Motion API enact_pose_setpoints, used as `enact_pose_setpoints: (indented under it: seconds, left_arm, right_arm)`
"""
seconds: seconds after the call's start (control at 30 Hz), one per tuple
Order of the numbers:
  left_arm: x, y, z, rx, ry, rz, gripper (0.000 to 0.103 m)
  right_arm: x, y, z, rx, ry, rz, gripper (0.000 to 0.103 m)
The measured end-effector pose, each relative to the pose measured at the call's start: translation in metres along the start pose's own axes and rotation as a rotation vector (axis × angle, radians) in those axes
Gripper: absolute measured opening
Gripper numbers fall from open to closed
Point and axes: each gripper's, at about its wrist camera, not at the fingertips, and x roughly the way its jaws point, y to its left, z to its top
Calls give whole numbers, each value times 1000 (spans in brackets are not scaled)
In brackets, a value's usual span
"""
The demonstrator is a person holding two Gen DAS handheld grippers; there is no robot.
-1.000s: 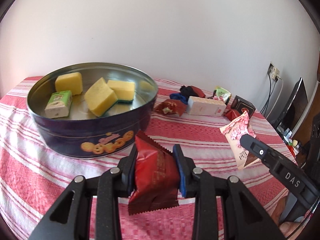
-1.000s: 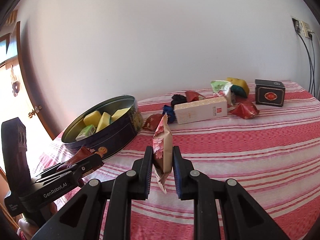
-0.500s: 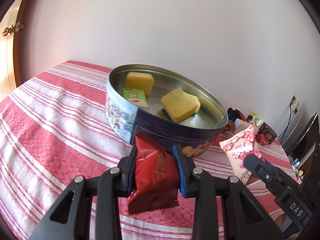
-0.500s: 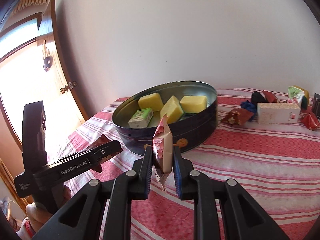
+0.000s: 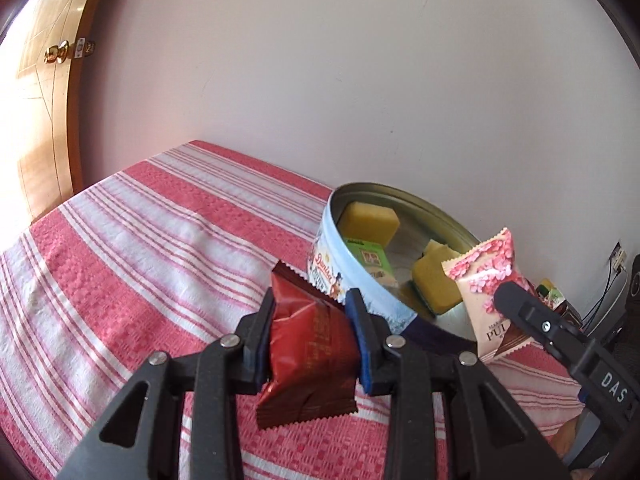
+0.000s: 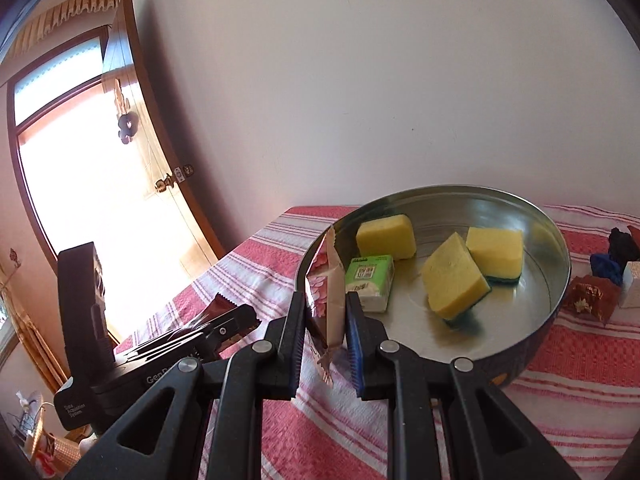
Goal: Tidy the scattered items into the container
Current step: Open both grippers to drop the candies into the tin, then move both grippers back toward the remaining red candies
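A bench (image 5: 140, 240) under a red and white striped cloth carries a round metal tin (image 6: 556, 288), open, with three yellow sponges and a small green box inside. The right hand-held gripper (image 6: 326, 312) is closed on a pink flowered snack packet (image 6: 326, 296), held on edge right at the tin's near rim, the closer of the two. The left hand-held gripper (image 5: 310, 332) is clamped on a dark red packet (image 5: 308, 352); the tin lies ahead and to its right.

- Round tin (image 6: 556, 240): shiny bare metal inside.
- Red-and-white striped tablecloth (image 5: 132, 248): rough woven cloth.
- Dark red snack packet (image 5: 308, 344): glossy crinkled foil.
- Yellow sponges (image 6: 454, 280): matt, porous.
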Motion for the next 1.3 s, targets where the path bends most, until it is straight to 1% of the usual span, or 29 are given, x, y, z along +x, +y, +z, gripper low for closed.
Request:
enact_pose_setpoints:
  seconds: [0.13, 0.17, 0.23, 0.3, 0.33, 0.4, 0.43, 0.47, 0.5, 0.53, 0.57, 0.6, 0.67, 0.77, 0.87, 0.93, 0.97, 1.0, 1.03, 1.07, 1.1, 1.23, 1.3]
  left_arm:
    - [16, -25, 27, 46, -17, -49, 32]
    - [25, -34, 32, 65, -15, -51, 32]
    - [46, -51, 37, 98, 0, -30, 32]
    - [69, -64, 36, 134, 30, -1, 32]
    - [78, -69, 34, 147, 42, 18, 33]
    - [86, -75, 30, 169, 48, 35, 42]
    - [86, -77, 28, 178, 36, 48, 57]
    - [84, -78, 27, 185, 15, 79, 75]
    - [82, -79, 26, 193, -13, 121, 82]
    - [79, -80, 26, 201, -42, 158, 91]
    - [75, -80, 26, 207, -70, 183, 95]
    - [71, -80, 26, 205, -93, 198, 97]
    - [64, -77, 27, 187, -123, 206, 102]
    - [60, -71, 27, 155, -130, 199, 102]
    - [62, -65, 26, 131, -108, 207, 102]
    - [60, -63, 24, 116, -108, 211, 102]
    - [59, -61, 24, 108, -114, 215, 102]
    - [55, -63, 22, 101, -124, 220, 102]
    - [53, -65, 22, 98, -136, 228, 102]
    - [53, -65, 22, 98, -150, 240, 102]
    - [53, -65, 21, 104, -163, 254, 102]
    - [55, -71, 14, 164, -196, 313, 102]
    - [56, -74, 11, 191, -197, 325, 102]
  right_arm:
    - [23, -27, 37, 23, -43, -85, 21]
    - [31, -37, 44, 32, -46, -100, 21]
    - [49, -56, 55, 50, -22, -102, 22]
    - [66, -74, 58, 84, 16, -89, 22]
    - [69, -81, 57, 95, 18, -85, 22]
    - [69, -88, 53, 100, 1, -78, 23]
    - [68, -89, 53, 97, -4, -67, 24]
    - [67, -88, 53, 91, -8, -66, 29]
    - [66, -86, 53, 82, -15, -72, 37]
    - [65, -85, 52, 73, -26, -76, 39]
    - [63, -83, 52, 67, -40, -80, 43]
    - [61, -82, 51, 65, -54, -87, 46]
    - [59, -81, 50, 69, -70, -98, 48]
    - [52, -79, 46, 74, -92, -137, 48]
    - [37, -74, 41, 46, -156, -198, 50]
    - [23, -70, 35, 3, -194, -237, 61]
    - [15, -68, 30, -19, -222, -260, 68]
    - [7, -66, 23, -37, -259, -282, 73]
    - [-2, -65, 15, -50, -301, -293, 74]
    - [-10, -64, 9, -59, -336, -295, 79]
    - [-16, -63, 4, -62, -353, -300, 84]
    - [-19, -63, -7, -71, -326, -331, 85]
    - [-18, -62, -10, -75, -307, -344, 85]
